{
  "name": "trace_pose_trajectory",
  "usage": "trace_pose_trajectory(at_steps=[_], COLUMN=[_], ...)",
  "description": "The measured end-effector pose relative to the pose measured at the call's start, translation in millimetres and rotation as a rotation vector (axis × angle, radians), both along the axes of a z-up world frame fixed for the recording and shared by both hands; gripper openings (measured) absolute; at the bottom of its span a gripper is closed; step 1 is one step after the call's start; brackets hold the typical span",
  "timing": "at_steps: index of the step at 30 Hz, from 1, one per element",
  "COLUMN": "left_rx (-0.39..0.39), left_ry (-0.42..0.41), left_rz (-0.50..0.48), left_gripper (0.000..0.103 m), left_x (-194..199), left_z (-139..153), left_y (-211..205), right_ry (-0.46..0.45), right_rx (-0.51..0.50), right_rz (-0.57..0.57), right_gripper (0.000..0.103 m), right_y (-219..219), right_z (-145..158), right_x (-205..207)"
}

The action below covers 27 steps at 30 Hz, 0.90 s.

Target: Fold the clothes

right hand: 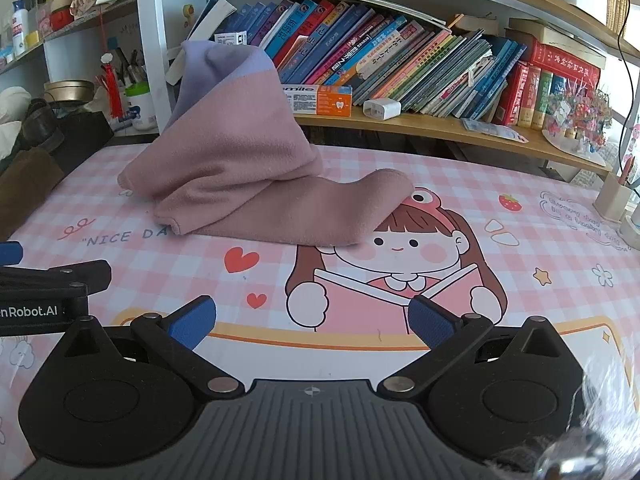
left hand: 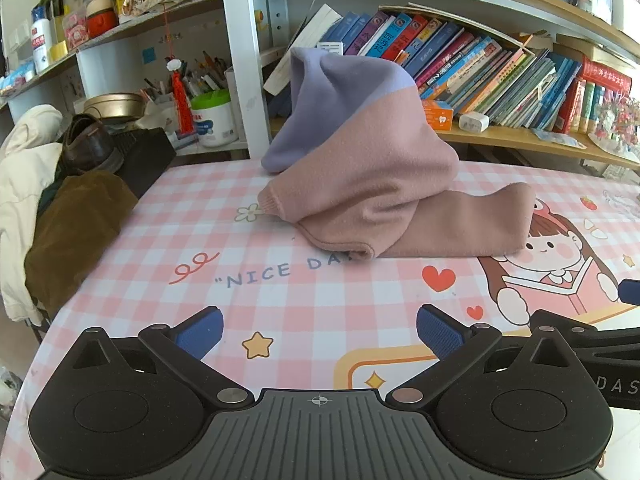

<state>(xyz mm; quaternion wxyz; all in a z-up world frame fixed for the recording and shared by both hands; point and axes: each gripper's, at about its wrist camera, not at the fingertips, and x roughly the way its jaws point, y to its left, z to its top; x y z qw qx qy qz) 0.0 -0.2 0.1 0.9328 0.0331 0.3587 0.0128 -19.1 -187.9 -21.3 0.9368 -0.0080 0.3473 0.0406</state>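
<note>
Both jaws are released and carry nothing. Left gripper (left hand: pixel 320 332) and right gripper (right hand: pixel 312 322) hover low over the near part of the desk (left hand: pixel 280 308), side by side, well short of the garment.

The garment (left hand: pixel 372 184) is a pink and lavender fleece piece, bunched in a heap toward the far side of the desk. 1 part stands up in a peak, lavender on top, close in front of the bookshelf (right hand: pixel 400 124); I can't tell if it leans on anything. A flat pink flap (right hand: pixel 320 216) runs out to my right, over the cartoon girl print (right hand: pixel 400 248). A ribbed cuff or hem (left hand: pixel 268 200) pokes out on the left.

Risks, as I judge them:
- Heap isn't spread. I can't tell sleeve from hem from body under the folds. Grab the wrong edge and I fold a twist in.
- Fleece is thick and doubled at the near rolled edge (left hand: pixel 352 250). Jaws may take 2 layers where I want 1, or only pinch fuzz and slip.
- Peak looks unstable. Pull the flap and it likely topples, maybe back toward the shelf and the small box and white charger there.
- Printed desk cover looks thin. A low pinch could catch it with the fabric and drag it.
- 2 grippers sit close. Converging on the same edge risks a knock.
- The brown clothing (left hand: pixel 76 220) at the left edge is a snag hazard if I sweep wide.
</note>
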Motion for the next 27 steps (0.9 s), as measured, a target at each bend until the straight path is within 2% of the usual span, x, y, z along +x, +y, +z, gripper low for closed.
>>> trace_pose_trajectory(at_steps=[27], left_rx=[0.000], left_ry=[0.007], left_rz=[0.007], left_gripper=[0.103], left_x=[-0.3], left_z=[0.5], left_y=[-0.8], right_ry=[0.004], right_rx=[-0.010], right_rz=[-0.004], right_gripper=[0.103], right_y=[0.9], right_z=[-0.5], right_x=[-1.9])
